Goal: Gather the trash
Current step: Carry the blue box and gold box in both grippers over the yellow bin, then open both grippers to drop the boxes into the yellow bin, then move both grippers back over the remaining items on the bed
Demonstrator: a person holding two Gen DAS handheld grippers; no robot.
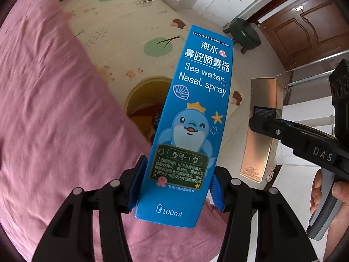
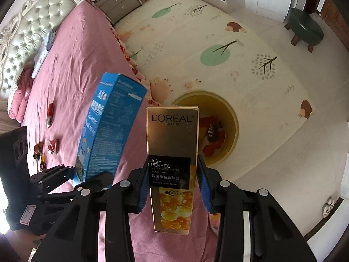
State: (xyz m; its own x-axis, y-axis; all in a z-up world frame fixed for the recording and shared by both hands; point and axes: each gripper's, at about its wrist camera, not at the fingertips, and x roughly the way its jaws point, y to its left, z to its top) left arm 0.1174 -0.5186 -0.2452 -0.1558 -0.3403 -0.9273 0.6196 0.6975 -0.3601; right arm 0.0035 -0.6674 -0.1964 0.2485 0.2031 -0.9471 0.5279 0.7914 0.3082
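Note:
My left gripper (image 1: 175, 183) is shut on a blue nasal spray box (image 1: 189, 118), held upright over the pink bed's edge; the box also shows in the right wrist view (image 2: 109, 126). My right gripper (image 2: 172, 187) is shut on a gold L'Oréal lotion box (image 2: 172, 152), which also shows in the left wrist view (image 1: 261, 128). A yellow round trash bin (image 2: 234, 126) with red wrappers inside stands on the floor mat beyond both boxes, partly hidden behind the blue box in the left wrist view (image 1: 144, 100).
The pink bed (image 2: 72, 65) holds several small wrappers (image 2: 51, 148) and a white item near the headboard. A patterned play mat (image 2: 207, 43) covers the floor. A green stool (image 2: 304, 28) stands far right, near a wooden door (image 1: 305, 28).

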